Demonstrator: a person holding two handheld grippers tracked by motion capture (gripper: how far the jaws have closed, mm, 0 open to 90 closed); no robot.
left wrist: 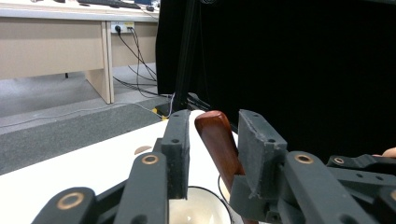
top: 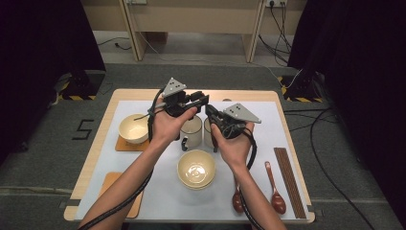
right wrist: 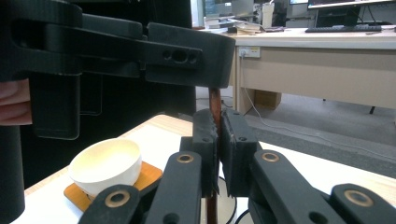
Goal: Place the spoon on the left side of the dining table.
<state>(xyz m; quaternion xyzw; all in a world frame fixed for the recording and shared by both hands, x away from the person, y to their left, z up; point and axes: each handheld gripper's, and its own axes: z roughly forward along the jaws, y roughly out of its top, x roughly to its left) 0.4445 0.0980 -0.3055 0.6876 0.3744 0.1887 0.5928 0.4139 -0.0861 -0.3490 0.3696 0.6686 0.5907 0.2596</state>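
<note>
Reddish-brown wooden spoon [right wrist: 215, 105] is the thing in hand, held upright over the two cream mugs at the middle of the white-covered worktop [top: 143, 196]. In the high view, the left hand-held gripper [top: 203, 99] reaches in from the left and the right hand-held gripper [top: 210, 114] meets it from the right, their tips close together above the cream mug with a dark handle [top: 191, 130]; the spoon itself is too small to make out there. Around them stand a cream bowl on a brown coaster [top: 133, 128], a second cream bowl [top: 196, 168] nearer the person, two more dark red spoons [top: 276, 197] and brown chopsticks [top: 289, 179] at the right. In the left gripper view, the spoon's rounded end [left wrist: 218, 140] rises between the left hand-held gripper [left wrist: 212, 149] jaws, its long axis leaning slightly; it seems to rest against one jaw, with a clear gap to the other, so this gripper is not yet clamped. In the right gripper view, the right hand-held gripper [right wrist: 218, 140] is clenched on the thin spoon shaft, which runs straight up between its pads, while the other gripper's jaw [right wrist: 187, 53] hangs across just above. The handover, I judge, turns on the left jaws closing squarely on the upper end, since the right gripper grips lower on the same axis.
</note>
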